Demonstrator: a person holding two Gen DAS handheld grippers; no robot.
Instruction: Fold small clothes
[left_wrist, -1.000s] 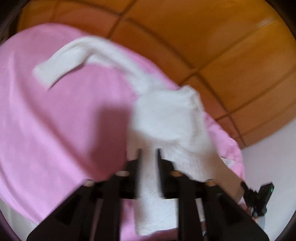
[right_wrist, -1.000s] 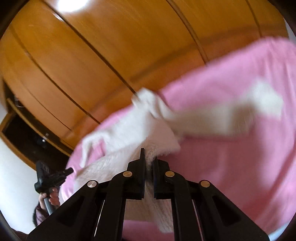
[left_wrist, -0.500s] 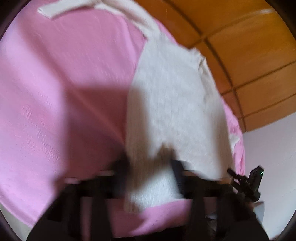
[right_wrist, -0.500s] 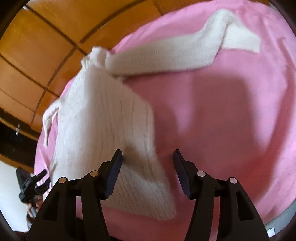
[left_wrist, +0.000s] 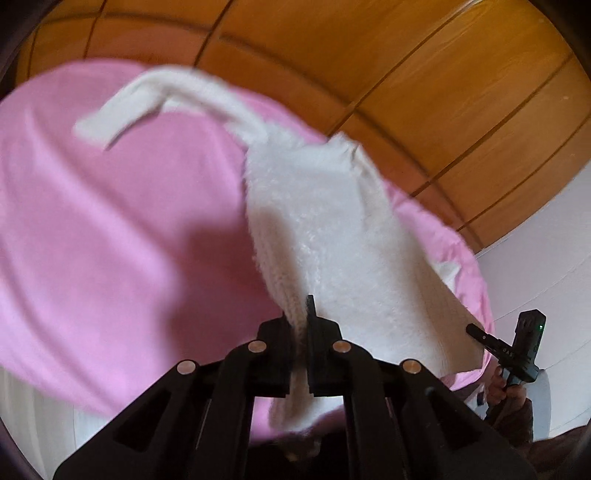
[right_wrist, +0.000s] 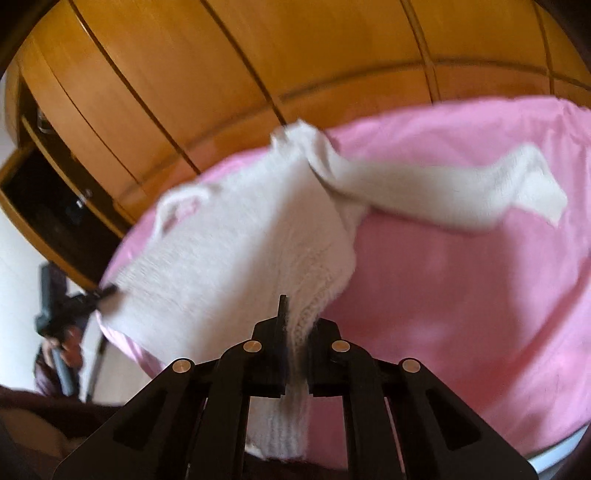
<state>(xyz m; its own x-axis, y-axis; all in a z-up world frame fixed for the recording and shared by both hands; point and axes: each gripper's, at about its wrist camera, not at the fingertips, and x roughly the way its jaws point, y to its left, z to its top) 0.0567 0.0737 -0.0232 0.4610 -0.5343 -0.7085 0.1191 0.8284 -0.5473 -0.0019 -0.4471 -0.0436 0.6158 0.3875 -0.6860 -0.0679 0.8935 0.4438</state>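
Note:
A small white knitted sweater (left_wrist: 332, 229) hangs over a pink sheet (left_wrist: 110, 240). My left gripper (left_wrist: 301, 332) is shut on its hem at one bottom corner. My right gripper (right_wrist: 297, 328) is shut on the hem at the other corner of the sweater (right_wrist: 240, 251). One sleeve (left_wrist: 159, 96) trails away over the sheet; it also shows in the right wrist view (right_wrist: 461, 192). The body is lifted and stretched between the two grippers. The right gripper shows in the left wrist view (left_wrist: 509, 347), and the left gripper shows in the right wrist view (right_wrist: 70, 302).
The pink sheet (right_wrist: 480, 295) covers a bed. Orange wooden wardrobe doors (left_wrist: 406, 74) stand behind it, also in the right wrist view (right_wrist: 221, 74). A white wall (left_wrist: 554, 258) is at the right. An open dark shelf (right_wrist: 48, 206) is at the left.
Half a second ago both grippers were open over the sweater lying flat. Now both are shut on its hem and have lifted it off the sheet.

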